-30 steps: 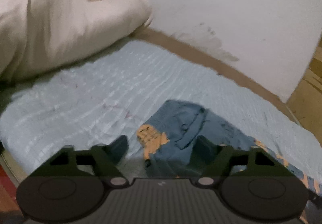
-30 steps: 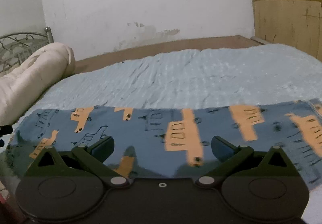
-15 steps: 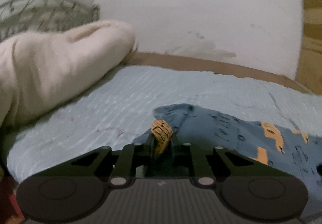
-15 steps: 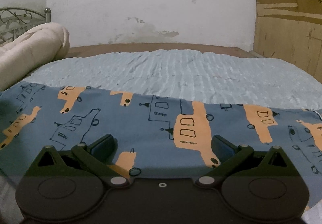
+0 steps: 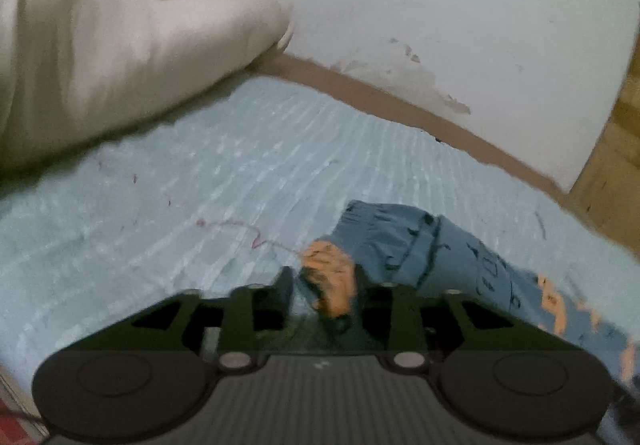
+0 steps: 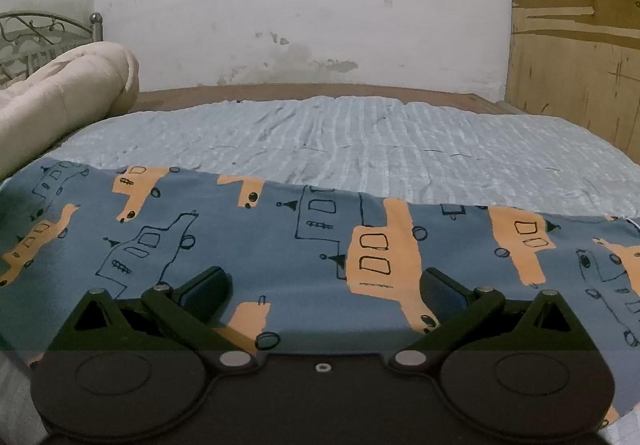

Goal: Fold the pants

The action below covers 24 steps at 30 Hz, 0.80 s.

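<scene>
The pants (image 6: 248, 245) are blue with orange bus prints and lie stretched across the light blue bed sheet (image 6: 360, 133). In the left wrist view one end of the pants (image 5: 400, 241) is bunched up. My left gripper (image 5: 324, 285) is nearly closed around that bunched cloth, with an orange patch between its fingers. My right gripper (image 6: 324, 285) is open just above the flat middle part of the pants, holding nothing.
A rolled cream blanket (image 5: 100, 45) lies at the left of the bed, also in the right wrist view (image 6: 60, 93). A metal bed frame (image 6: 40, 29) stands behind it. A white wall (image 6: 300, 5) and a wooden panel (image 6: 576, 45) bound the far side.
My left gripper closed on the end of the pants half a second ago and now holds the bunched cloth, jaws slightly wider. My right gripper stayed open and came lower over the pants.
</scene>
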Motion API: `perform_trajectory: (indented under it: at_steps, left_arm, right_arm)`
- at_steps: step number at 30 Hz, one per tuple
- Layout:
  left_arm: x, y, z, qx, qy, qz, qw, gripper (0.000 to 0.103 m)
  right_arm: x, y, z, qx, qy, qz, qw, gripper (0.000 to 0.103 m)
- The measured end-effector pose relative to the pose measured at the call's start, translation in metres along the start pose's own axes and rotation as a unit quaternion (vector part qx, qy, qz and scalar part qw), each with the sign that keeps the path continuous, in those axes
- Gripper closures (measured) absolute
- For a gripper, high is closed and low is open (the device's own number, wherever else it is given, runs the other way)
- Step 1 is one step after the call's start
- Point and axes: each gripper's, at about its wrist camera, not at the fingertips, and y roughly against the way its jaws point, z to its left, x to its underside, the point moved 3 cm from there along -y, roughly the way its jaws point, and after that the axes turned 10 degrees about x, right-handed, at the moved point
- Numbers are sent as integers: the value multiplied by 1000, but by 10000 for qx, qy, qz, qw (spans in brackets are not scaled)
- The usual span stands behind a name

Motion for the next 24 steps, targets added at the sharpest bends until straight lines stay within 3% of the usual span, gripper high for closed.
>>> perform_trajectory:
  at_steps: [6, 10, 12, 13, 16, 19, 24]
  left_arm:
    - [-4, -13, 37, 892, 1022, 278, 9904, 61]
    - [-7, -22, 48, 1152, 1384, 421, 9828, 62]
    - [-9, -23, 46, 982, 1401, 453, 9842, 78]
    - [-12, -21, 44, 881, 1359, 409, 9860, 82]
    - [-16, -7, 31, 531, 1212, 148, 9911, 86]
    - [-21, 18, 9, 42, 737, -326, 9967, 88]
    - [-22, 62, -27, -497, -127, -986, 9938, 88]
  right_arm:
    - [1, 0, -1, -36, -36, -27, 10000, 1]
    - [1, 0, -1, -48, -53, -43, 10000, 1]
    - [1, 0, -1, -55, -62, -49, 10000, 1]
    - [2, 0, -1, -61, -66, -53, 9999, 1]
    - [2, 1, -2, -88, -90, -65, 9999, 1]
    - [2, 1, -3, -131, -119, -72, 9998, 1]
    - [3, 3, -5, -228, -181, -99, 9995, 1]
